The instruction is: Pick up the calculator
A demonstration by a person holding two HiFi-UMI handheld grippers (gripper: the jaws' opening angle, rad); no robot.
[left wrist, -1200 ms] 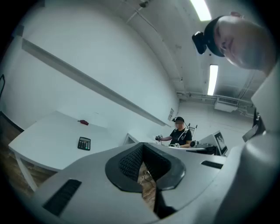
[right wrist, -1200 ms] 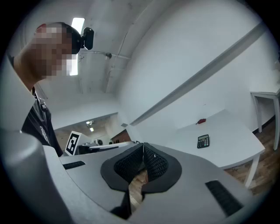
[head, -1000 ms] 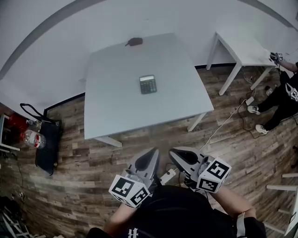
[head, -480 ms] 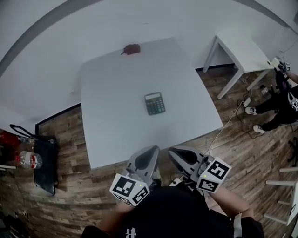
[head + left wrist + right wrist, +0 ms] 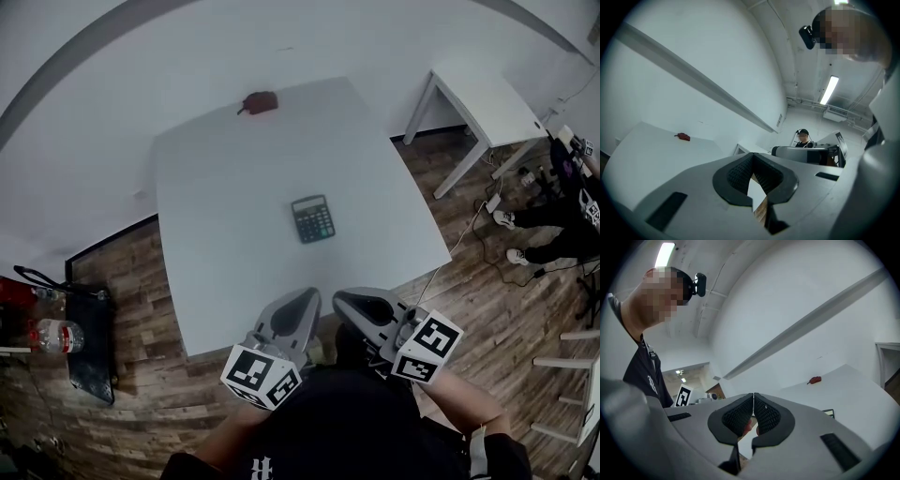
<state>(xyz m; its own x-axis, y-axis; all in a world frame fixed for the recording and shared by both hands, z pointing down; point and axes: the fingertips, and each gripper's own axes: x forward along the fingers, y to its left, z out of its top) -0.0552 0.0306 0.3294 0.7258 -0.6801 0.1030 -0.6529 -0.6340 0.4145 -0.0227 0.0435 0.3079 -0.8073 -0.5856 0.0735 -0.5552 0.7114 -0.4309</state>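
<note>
The dark calculator (image 5: 312, 218) lies flat near the middle of the white table (image 5: 216, 253); the right gripper view shows only its edge (image 5: 828, 413) past the jaw. Both grippers hang side by side over the table's near edge, short of the calculator and pointing roughly level toward it. My left gripper (image 5: 305, 300) is shut, its ribbed pads (image 5: 740, 171) meeting at the tips with nothing between them. My right gripper (image 5: 343, 300) is shut and empty too, pads (image 5: 766, 414) pressed together.
A small red object (image 5: 260, 101) sits at the table's far edge. A second white table (image 5: 487, 98) stands to the right, with cables (image 5: 469, 234) and a person (image 5: 572, 202) beyond it. A black bag (image 5: 94, 347) and a bottle (image 5: 52, 333) are on the wooden floor at the left.
Both grippers have come forward together to the table's near edge, still shut. The table and calculator now sit closer in the head view.
</note>
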